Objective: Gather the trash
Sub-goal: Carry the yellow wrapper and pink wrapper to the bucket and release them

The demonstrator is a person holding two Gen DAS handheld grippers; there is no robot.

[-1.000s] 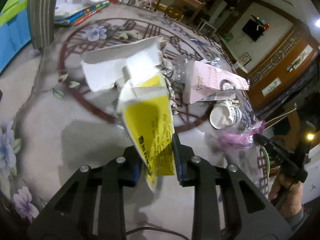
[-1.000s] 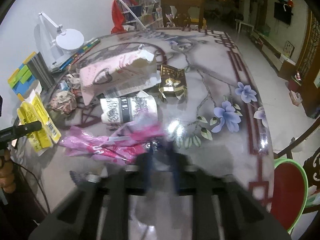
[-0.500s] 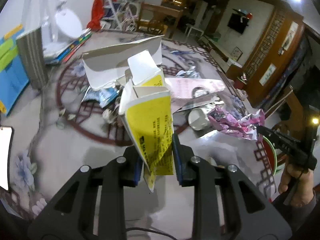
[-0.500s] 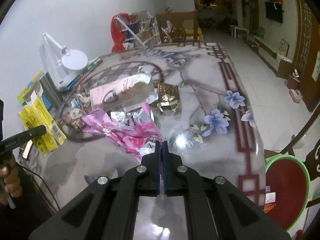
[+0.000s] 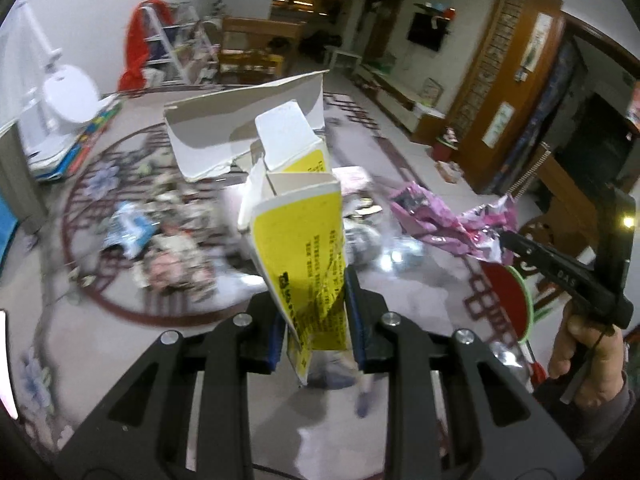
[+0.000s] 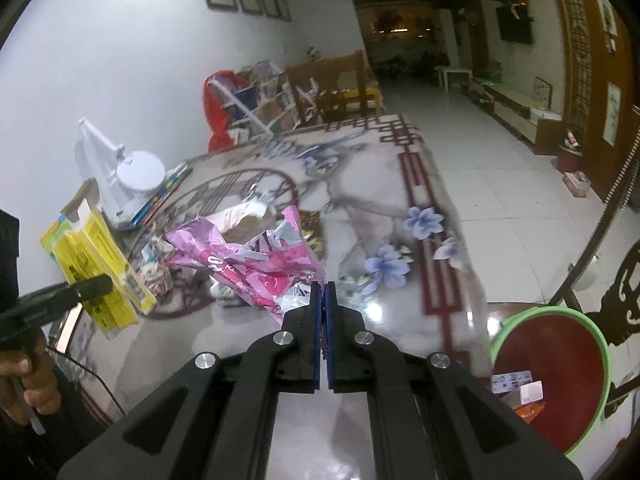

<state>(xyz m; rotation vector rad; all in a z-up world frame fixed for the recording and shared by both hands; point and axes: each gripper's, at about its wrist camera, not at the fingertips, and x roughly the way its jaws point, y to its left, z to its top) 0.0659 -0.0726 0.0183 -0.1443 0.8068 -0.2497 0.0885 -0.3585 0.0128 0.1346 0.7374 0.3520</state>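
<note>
Left gripper (image 5: 314, 312): its jaws are nearly closed on the lower end of a yellow box (image 5: 304, 248), pads pressing both sides, at the lower centre of the left wrist view.
Yellow box: a flattened carton with black print and torn white flaps open at the top; it is lifted clear of the table and leans toward the upper centre of the frame. In the right wrist view it shows at the left edge.
Right gripper (image 6: 324, 292): its jaws are closed tight with an edge of a pink wrapper (image 6: 256, 264) pinched at the tips, at the centre of the right wrist view.
Pink wrapper: crumpled plastic with a silver lining, hanging up and left from the tips, off the table.
Table (image 6: 400, 240): a glossy top with a red lattice border and purple flowers.
Remaining trash (image 5: 168, 256): blurred wrappers and paper lie in the round pattern at the left centre of the left wrist view.
Bin (image 6: 560, 364): a red bucket with a green rim at the lower right of the right wrist view, beside the table's edge, with a few small boxes inside.
Lamp (image 6: 136, 172): white, standing on books at the table's far left side.
Hands: one hand (image 5: 588, 344) grips the right tool's handle at the right edge of the left wrist view.
</note>
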